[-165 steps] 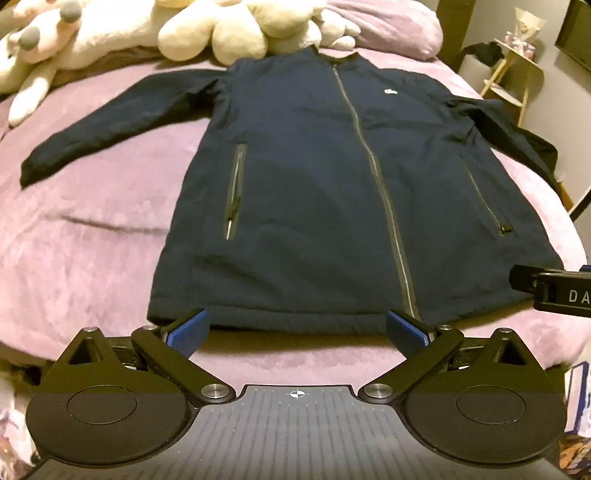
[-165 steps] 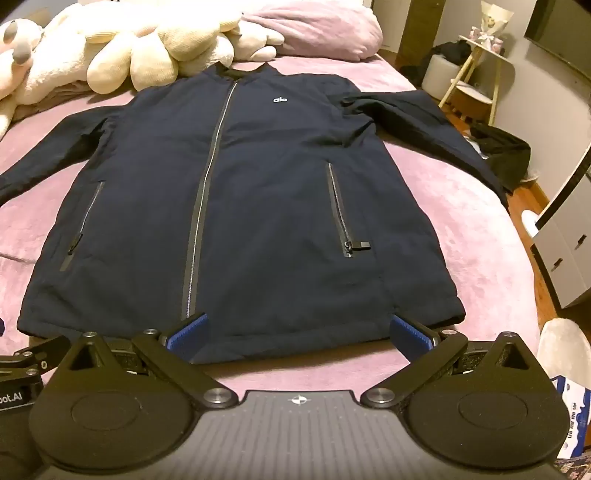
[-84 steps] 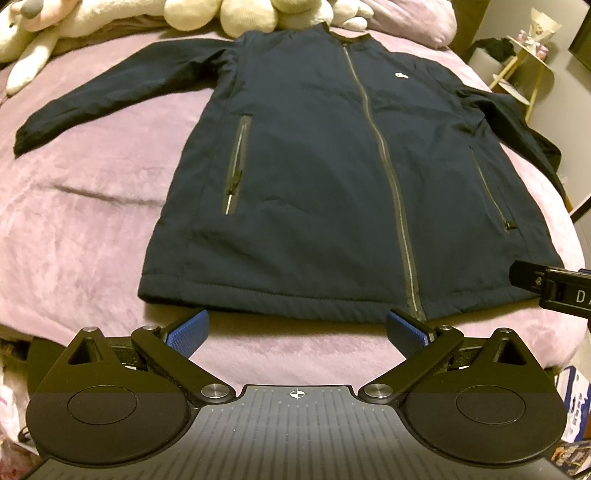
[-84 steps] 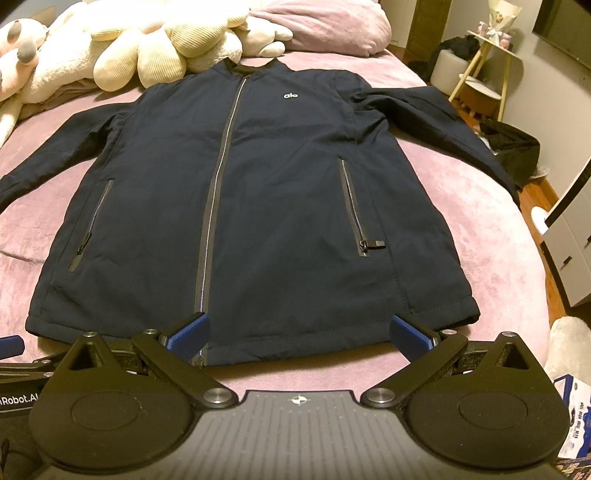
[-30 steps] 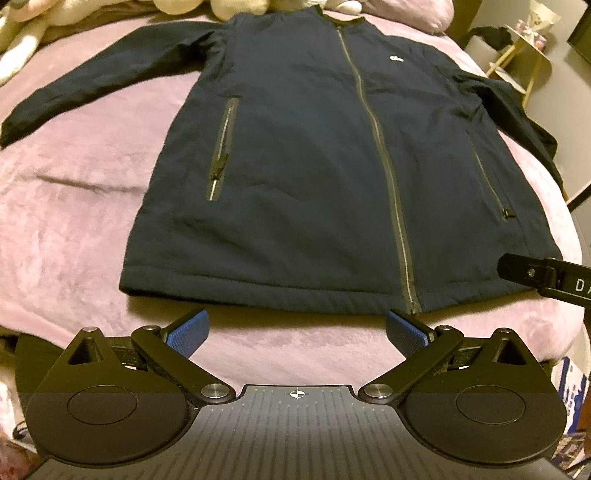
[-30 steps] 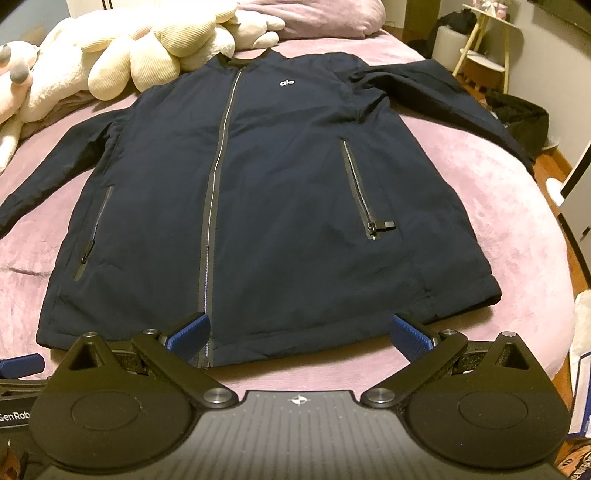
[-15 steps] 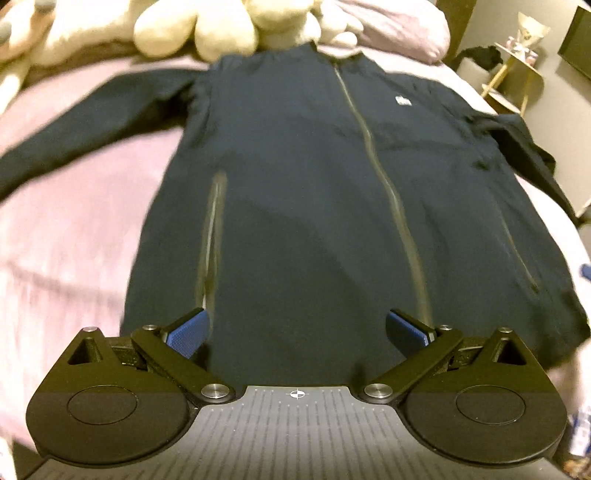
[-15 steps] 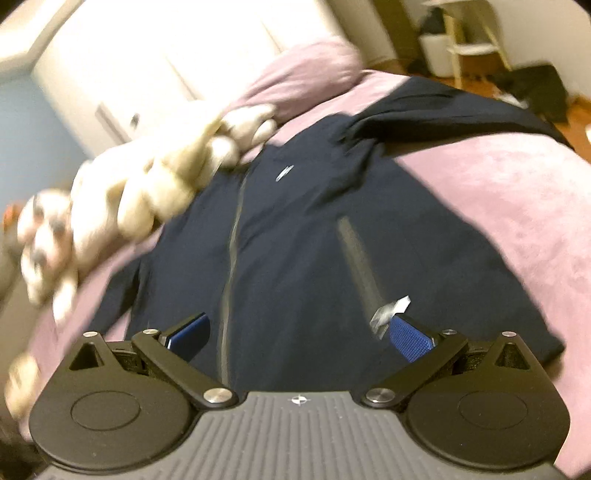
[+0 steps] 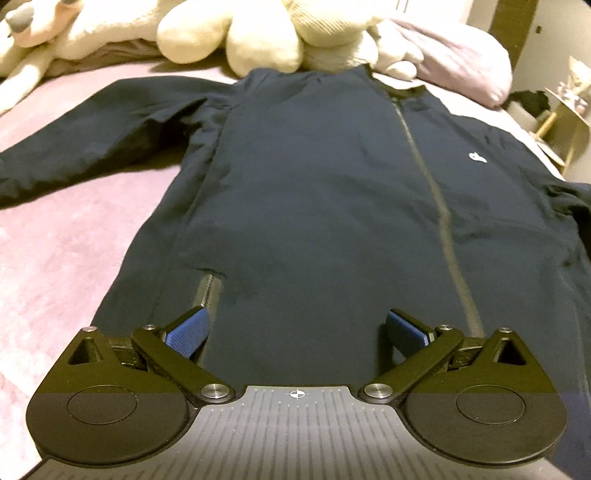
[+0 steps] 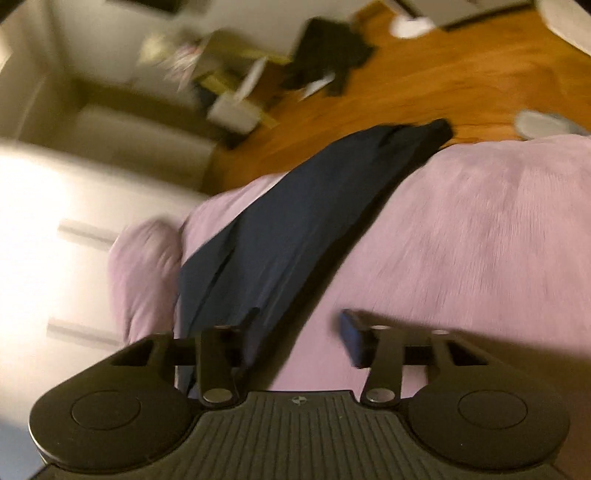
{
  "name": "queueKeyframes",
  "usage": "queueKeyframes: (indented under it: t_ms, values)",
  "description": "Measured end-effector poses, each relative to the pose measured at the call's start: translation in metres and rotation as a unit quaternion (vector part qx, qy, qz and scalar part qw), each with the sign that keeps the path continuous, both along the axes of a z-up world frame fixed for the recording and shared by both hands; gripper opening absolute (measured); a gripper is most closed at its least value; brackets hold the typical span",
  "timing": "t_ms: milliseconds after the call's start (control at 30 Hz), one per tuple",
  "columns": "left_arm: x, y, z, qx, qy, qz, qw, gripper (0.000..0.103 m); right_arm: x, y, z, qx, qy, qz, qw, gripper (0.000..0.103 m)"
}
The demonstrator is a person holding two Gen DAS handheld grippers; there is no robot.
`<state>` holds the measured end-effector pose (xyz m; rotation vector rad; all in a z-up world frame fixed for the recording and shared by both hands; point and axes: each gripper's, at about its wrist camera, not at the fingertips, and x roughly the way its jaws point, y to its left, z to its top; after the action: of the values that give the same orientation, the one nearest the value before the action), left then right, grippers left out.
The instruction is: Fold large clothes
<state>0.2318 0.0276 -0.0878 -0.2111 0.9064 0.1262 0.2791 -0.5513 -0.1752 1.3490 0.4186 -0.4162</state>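
The bed, covered with a pink-purple fleece blanket, carries the dark navy jacket, which lies flat with its front up and the zipper closed. Its collar points to the cream plush toys at the head of the bed. One sleeve is spread out to the side in the left wrist view. The other sleeve runs to the edge of the bed, and its cuff reaches over the wooden floor.

In my judgement the folding is only at its beginning: no part of the jacket is folded yet, and the step in hand is to take the outstretched sleeve so that it can be brought over the body of the jacket.

The left hand-held gripper hangs low over the lower front of the jacket, pointing steeply down toward the collar. Its jaws stand wide apart and the blue pads hold nothing; cloth is under them, not between them.

The right hand-held gripper is rolled strongly to the side and points along the sleeve. Its jaws are closing. One finger lies at the sleeve's edge, but the picture is blurred and I cannot tell if cloth is really between the pads; it seems they do not yet press on anything.

The next move probably calls for a firm pinch of the sleeve, then a lift and a carry across the chest.
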Motion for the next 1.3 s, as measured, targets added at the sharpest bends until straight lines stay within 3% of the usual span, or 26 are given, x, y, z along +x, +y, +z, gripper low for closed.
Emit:
queueKeyframes:
  t_ms: [167, 200, 233, 333, 433, 500, 567, 633, 667, 733, 767, 800, 833, 933, 1000, 1033, 1067, 1100, 1133, 1167, 1200, 1300]
  values:
    - [0.005, 0.004, -0.010, -0.007, -0.001, 0.000, 1.0000, 0.103, 0.010, -0.030, -0.024, 0.033, -0.025, -0.077, 0.996, 0.033]
    - [0.005, 0.003, -0.010, -0.003, 0.000, -0.004, 1.0000, 0.103, 0.012, -0.035, -0.027, 0.043, -0.031, -0.089, 0.995, 0.027]
    - [0.005, 0.002, -0.011, 0.002, 0.002, -0.011, 0.9999, 0.103, 0.013, -0.040, -0.033, 0.055, -0.033, -0.097, 0.993, 0.019]
    - [0.005, 0.002, -0.012, 0.012, 0.003, -0.029, 0.9995, 0.103, 0.018, -0.045, -0.038, 0.057, -0.022, -0.087, 0.994, 0.011]
    - [0.004, 0.004, -0.009, 0.010, 0.008, -0.046, 0.9989, 0.103, 0.029, -0.044, -0.009, -0.048, 0.037, -0.063, 0.996, 0.011]
    - [0.002, 0.006, -0.004, 0.010, 0.006, -0.050, 0.9987, 0.103, 0.035, -0.032, 0.025, -0.127, 0.061, -0.057, 0.988, 0.010]
    - [-0.001, 0.008, 0.004, 0.011, -0.002, -0.046, 0.9989, 0.103, 0.042, -0.010, 0.072, -0.232, 0.060, -0.041, 0.970, 0.010]
    - [-0.004, 0.009, 0.014, 0.017, -0.021, -0.040, 0.9988, 0.103, 0.051, 0.038, 0.124, -0.380, 0.046, -0.002, 0.924, 0.010]
    - [-0.005, 0.011, 0.021, 0.017, -0.034, -0.039, 0.9985, 0.103, 0.054, 0.069, 0.146, -0.447, 0.028, 0.026, 0.894, 0.010]
    - [-0.007, 0.015, 0.035, 0.007, -0.059, -0.038, 0.9975, 0.103, 0.058, 0.142, 0.175, -0.553, -0.029, 0.114, 0.825, 0.012]
    - [-0.006, 0.018, 0.041, 0.000, -0.067, -0.038, 0.9970, 0.103, 0.060, 0.171, 0.179, -0.584, -0.051, 0.154, 0.795, 0.012]
    - [-0.005, 0.020, 0.045, -0.006, -0.073, -0.040, 0.9965, 0.103, 0.060, 0.204, 0.179, -0.616, -0.075, 0.203, 0.758, 0.014]
    - [-0.003, 0.022, 0.049, -0.013, -0.077, -0.042, 0.9961, 0.103, 0.059, 0.243, 0.171, -0.647, -0.096, 0.258, 0.712, 0.016]
    - [0.004, 0.027, 0.054, -0.041, -0.078, -0.050, 0.9949, 0.103, 0.060, 0.324, 0.128, -0.681, -0.108, 0.380, 0.617, 0.023]
    - [0.014, 0.028, 0.055, -0.064, -0.074, -0.058, 0.9935, 0.103, 0.061, 0.362, 0.098, -0.685, -0.091, 0.439, 0.575, 0.030]
    - [0.019, 0.027, 0.054, -0.075, -0.072, -0.065, 0.9924, 0.103, 0.064, 0.378, 0.077, -0.685, -0.068, 0.476, 0.547, 0.044]
    - [0.026, 0.025, 0.053, -0.086, -0.072, -0.071, 0.9911, 0.103, 0.061, 0.391, 0.061, -0.685, -0.044, 0.497, 0.531, 0.051]
    - [0.032, 0.023, 0.051, -0.097, -0.071, -0.076, 0.9899, 0.103, 0.063, 0.397, 0.048, -0.686, -0.018, 0.505, 0.523, 0.056]
    - [0.040, 0.020, 0.048, -0.110, -0.070, -0.080, 0.9882, 0.103, 0.062, 0.398, 0.042, -0.685, -0.008, 0.503, 0.526, 0.058]
    - [0.049, 0.017, 0.044, -0.129, -0.069, -0.084, 0.9858, 0.103, 0.058, 0.396, 0.044, -0.678, -0.011, 0.500, 0.539, 0.060]
    - [0.059, 0.013, 0.040, -0.148, -0.065, -0.085, 0.9831, 0.103, 0.050, 0.395, 0.050, -0.667, -0.019, 0.497, 0.555, 0.066]
    - [0.094, 0.000, 0.025, -0.210, -0.048, -0.091, 0.9724, 0.102, 0.036, 0.367, 0.073, -0.605, -0.052, 0.471, 0.640, 0.076]
